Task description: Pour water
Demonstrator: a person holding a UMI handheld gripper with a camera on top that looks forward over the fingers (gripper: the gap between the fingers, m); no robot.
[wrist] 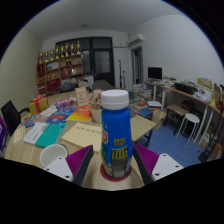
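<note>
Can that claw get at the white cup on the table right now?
Probably not: the claw looks shut on a blue bottle, so its fingers are occupied. The white cup sits unobstructed just left of the fingers.

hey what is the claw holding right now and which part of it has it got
The claw grips a blue bottle with a white cap, its fingers pressing the bottle's lower body from both sides.

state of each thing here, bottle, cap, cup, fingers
bottle: upright, standing between the fingers.
bottle cap: on, closed.
white cup: upright on the table beside the bottle; contents not visible.
gripper: fingers at either side of the bottle; whether they press on it is unclear.
</note>
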